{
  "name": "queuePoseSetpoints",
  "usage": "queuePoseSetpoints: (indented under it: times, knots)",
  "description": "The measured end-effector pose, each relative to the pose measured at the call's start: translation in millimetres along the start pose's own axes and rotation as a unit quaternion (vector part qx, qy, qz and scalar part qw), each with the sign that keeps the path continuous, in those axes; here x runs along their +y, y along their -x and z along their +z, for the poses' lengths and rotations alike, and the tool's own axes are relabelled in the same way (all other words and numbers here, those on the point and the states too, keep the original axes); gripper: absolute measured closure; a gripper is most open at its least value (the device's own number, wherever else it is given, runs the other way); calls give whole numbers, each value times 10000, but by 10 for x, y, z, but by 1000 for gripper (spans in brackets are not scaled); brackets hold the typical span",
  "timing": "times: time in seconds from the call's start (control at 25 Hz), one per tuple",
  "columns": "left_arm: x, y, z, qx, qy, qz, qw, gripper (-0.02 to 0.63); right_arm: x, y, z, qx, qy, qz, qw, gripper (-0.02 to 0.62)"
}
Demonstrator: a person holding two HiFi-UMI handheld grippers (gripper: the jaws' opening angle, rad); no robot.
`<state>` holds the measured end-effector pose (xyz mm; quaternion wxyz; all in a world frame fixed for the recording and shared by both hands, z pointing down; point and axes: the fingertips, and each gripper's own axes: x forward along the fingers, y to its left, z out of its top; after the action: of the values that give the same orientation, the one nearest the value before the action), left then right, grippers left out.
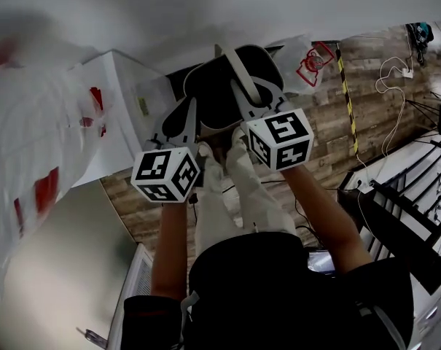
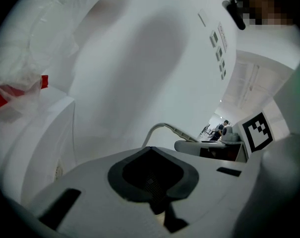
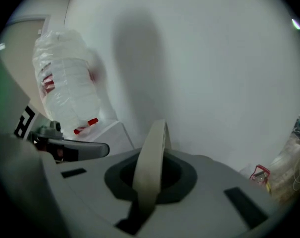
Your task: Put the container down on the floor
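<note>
Head view: container (image 1: 209, 93) held up before a wall, clear of the floor (image 1: 329, 137), handle (image 1: 237, 68) uppermost.
Left gripper view: left gripper (image 2: 152, 182) with jaws together, nothing between.
Right gripper view: right gripper (image 3: 150, 182) with jaws clamped on the handle.

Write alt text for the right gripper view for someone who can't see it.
The right gripper has its jaws shut on a cream curved handle that stands upright between them, in front of a plain white wall. At left, a clear plastic bag with red markings sits above a white box, and the left gripper reaches in beside it.
</note>
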<state>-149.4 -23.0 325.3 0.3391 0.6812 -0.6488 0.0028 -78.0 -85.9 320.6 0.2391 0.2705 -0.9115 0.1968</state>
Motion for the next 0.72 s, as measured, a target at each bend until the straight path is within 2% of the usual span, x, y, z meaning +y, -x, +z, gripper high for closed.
queuePoseSetpoints:
  times: [0.12, 0.72]
  knots:
    - [31, -26, -107, 45, -119, 83, 9999, 589, -34, -56, -141, 113, -44, -37, 9999, 566]
    - [323, -187, -898, 515, 112, 290, 9982, 589, -82, -393, -1021, 816, -162, -86, 9965, 566]
